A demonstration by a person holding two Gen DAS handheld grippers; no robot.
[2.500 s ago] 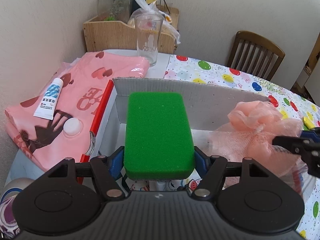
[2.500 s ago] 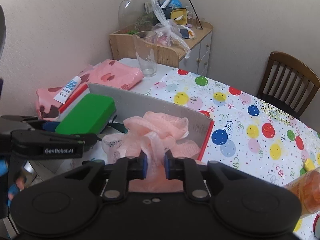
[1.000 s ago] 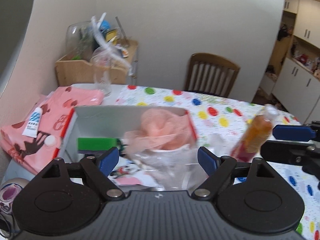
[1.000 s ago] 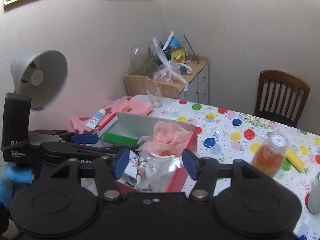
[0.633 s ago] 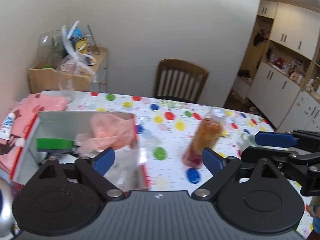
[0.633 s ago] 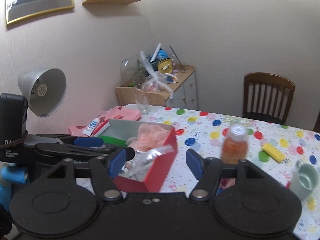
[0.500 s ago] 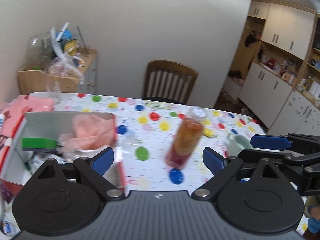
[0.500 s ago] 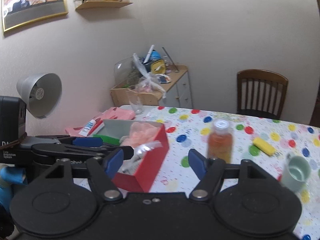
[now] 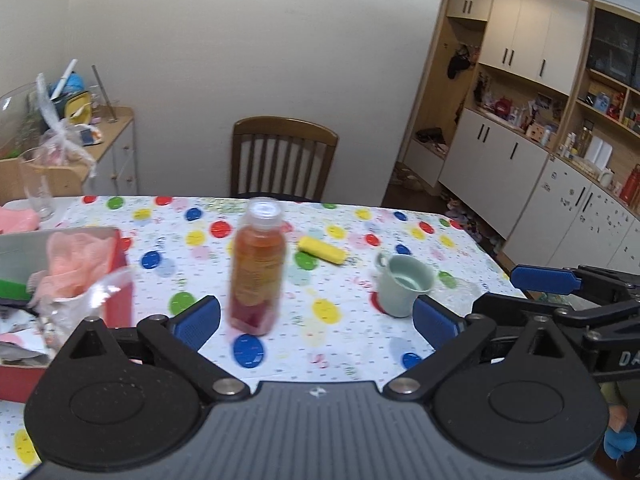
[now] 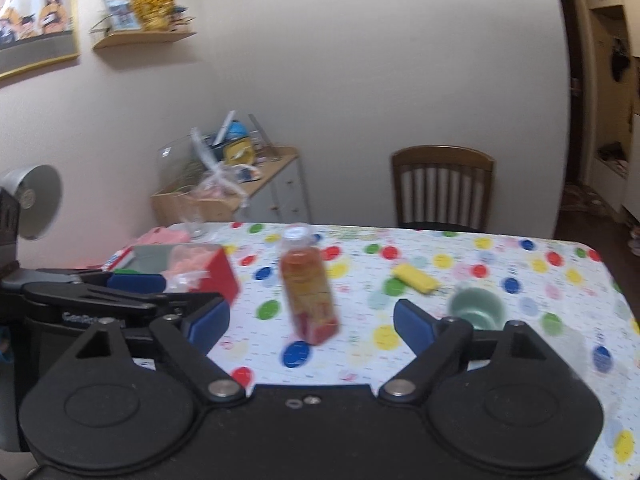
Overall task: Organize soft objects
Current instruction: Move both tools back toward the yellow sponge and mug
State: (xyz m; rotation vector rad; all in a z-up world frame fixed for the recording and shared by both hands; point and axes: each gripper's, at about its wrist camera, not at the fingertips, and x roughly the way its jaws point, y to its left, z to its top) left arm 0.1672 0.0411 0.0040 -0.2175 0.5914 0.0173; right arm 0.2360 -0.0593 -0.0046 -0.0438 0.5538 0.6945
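Observation:
A red box [image 9: 120, 292] at the table's left holds a pink mesh pouf [image 9: 76, 264] and a green sponge [image 9: 14, 289]; it also shows in the right wrist view [image 10: 218, 272]. A yellow sponge [image 9: 322, 250] lies on the spotted tablecloth beyond the bottle, also seen in the right wrist view [image 10: 414, 278]. My left gripper [image 9: 316, 320] is open and empty, held back above the table's near side. My right gripper [image 10: 312, 322] is open and empty, to the right of the left one.
An orange drink bottle [image 9: 256, 272] stands mid-table, straight ahead of both grippers. A pale green mug [image 9: 404, 290] stands to its right. A drinking glass [image 9: 36, 186] and a cluttered wooden cabinet [image 9: 80, 148] are at far left. A wooden chair [image 9: 284, 160] is behind the table.
Both grippers let go of the green sponge and pink pouf in the red box, opened, then pulled back and swung right. The bottle, mug and yellow sponge came into view.

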